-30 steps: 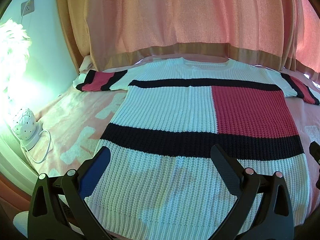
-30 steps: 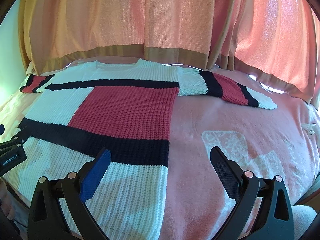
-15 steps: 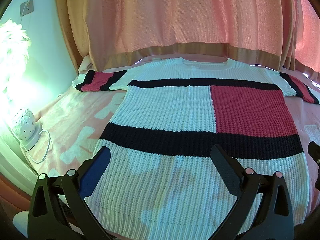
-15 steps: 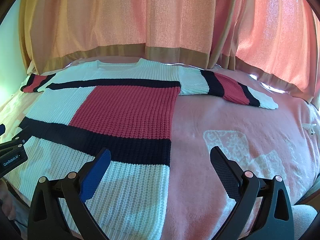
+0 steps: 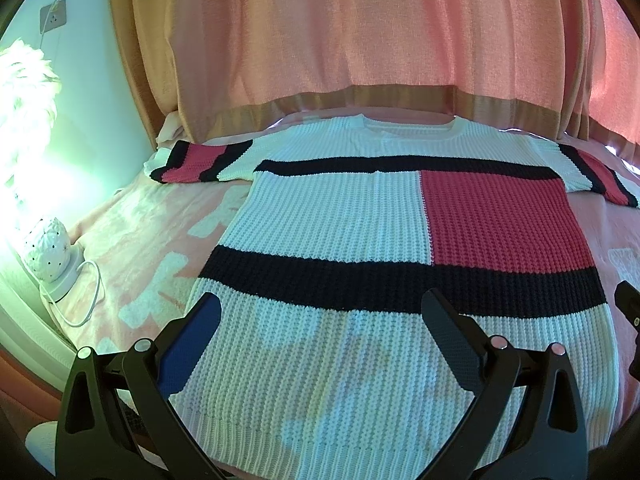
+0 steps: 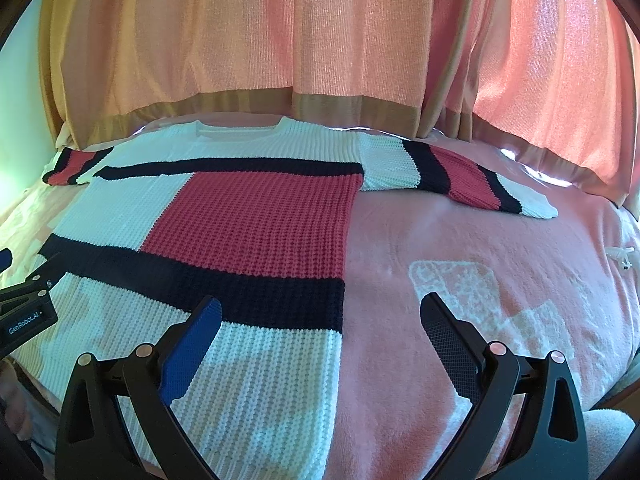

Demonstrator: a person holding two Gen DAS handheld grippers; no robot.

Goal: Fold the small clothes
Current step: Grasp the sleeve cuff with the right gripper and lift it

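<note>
A knitted sweater (image 5: 340, 220) in white, navy and pink-red blocks lies flat, front up, on a pink blanket (image 5: 132, 240), collar toward the curtains, both sleeves spread out. It also shows in the right wrist view (image 6: 248, 216), with its right sleeve (image 6: 460, 176) stretched out to the right. My left gripper (image 5: 320, 320) is open and empty, hovering over the white hem area. My right gripper (image 6: 320, 320) is open and empty, above the sweater's lower right edge and the blanket (image 6: 460, 248). The left gripper's body (image 6: 24, 312) shows at the left edge of the right wrist view.
Orange-pink curtains (image 5: 360, 40) hang behind the bed. A white dotted lamp base (image 5: 48, 256) with a cord (image 5: 90, 292) sits at the left edge of the bed, beside a bright lamp (image 5: 24, 92). A wall socket (image 5: 52, 20) is at upper left.
Both grippers have drawn back slightly toward the near edge of the bed; more of the sweater's hem shows. Both stay open and the sweater has not moved.
</note>
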